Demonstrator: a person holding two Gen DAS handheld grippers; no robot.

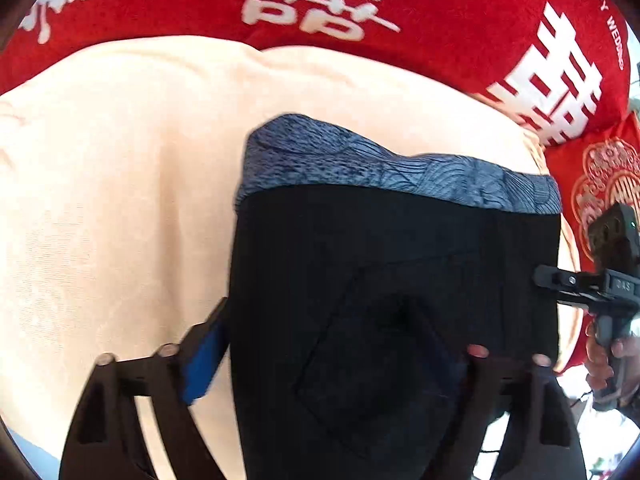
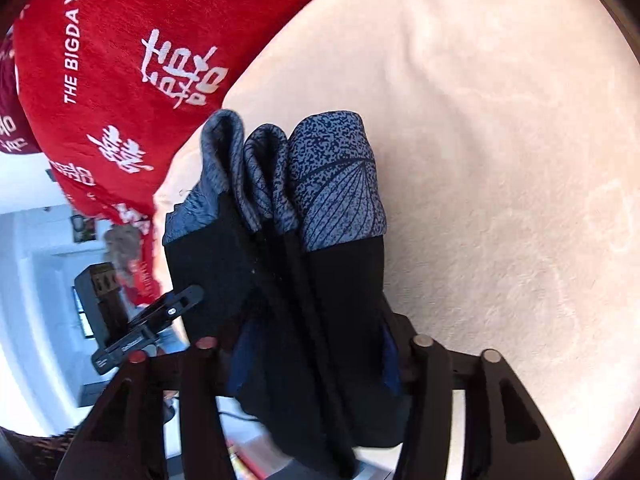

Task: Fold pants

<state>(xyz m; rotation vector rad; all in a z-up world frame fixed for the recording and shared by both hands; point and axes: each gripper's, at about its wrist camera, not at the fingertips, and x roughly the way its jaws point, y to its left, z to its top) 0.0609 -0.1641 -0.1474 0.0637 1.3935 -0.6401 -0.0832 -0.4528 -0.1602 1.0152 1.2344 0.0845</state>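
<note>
1. Your left tongs [image 1: 328,340] are wide open. One finger is just beside the edge of the pants [image 1: 400,260]. The other finger is hidden by the black cloth. They do not look like they are holding anything.
2. Your right tongs [image 2: 316,344] are at the other edge of the pants. The cloth fills the gap between the fingers. I cannot tell if they are squeezing it or not.
3. The pants are folded into a short stack on the cream blanket [image 1: 120,200]. The blue band [image 1: 400,176] points toward the red pillow [image 1: 440,20].
4. What could go wrong: the hidden finger could catch the cloth. Pull back fast and the top layer may come along and spoil the fold.
5. At the band end the layers look puffy and loose. A bump there could make them flop open.
</note>
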